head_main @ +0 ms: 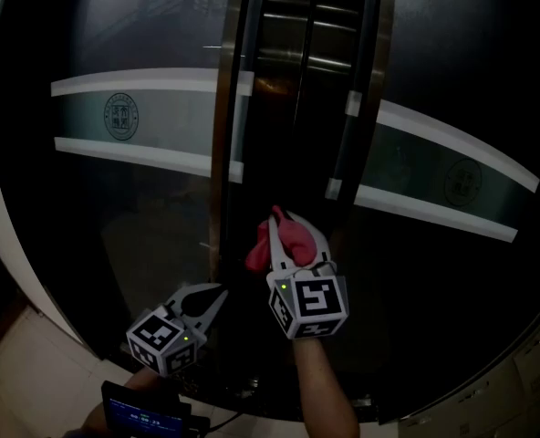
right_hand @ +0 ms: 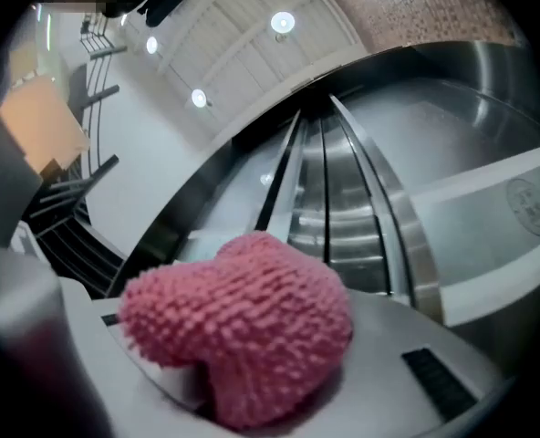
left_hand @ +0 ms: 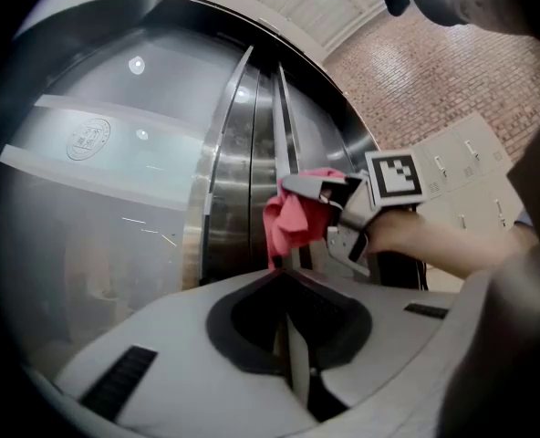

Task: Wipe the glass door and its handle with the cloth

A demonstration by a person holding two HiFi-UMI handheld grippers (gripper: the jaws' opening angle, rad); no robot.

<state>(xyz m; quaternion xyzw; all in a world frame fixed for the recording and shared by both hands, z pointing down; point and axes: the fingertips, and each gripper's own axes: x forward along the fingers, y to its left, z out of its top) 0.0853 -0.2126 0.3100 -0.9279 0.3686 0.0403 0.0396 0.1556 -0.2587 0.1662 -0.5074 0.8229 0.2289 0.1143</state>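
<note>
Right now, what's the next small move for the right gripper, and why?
Probably push the cloth forward onto the door and start wiping: the right gripper is shut on it near the frame, and the left gripper is shut and empty.

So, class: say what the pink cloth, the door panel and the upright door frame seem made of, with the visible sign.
The cloth: likely microfibre or chenille, matte; rows of fuzzy nubs. The door panel: glass, glossy; reflects ceiling lights. The door frame: seemingly brushed steel; grey, streaky vertical sheen.
</note>
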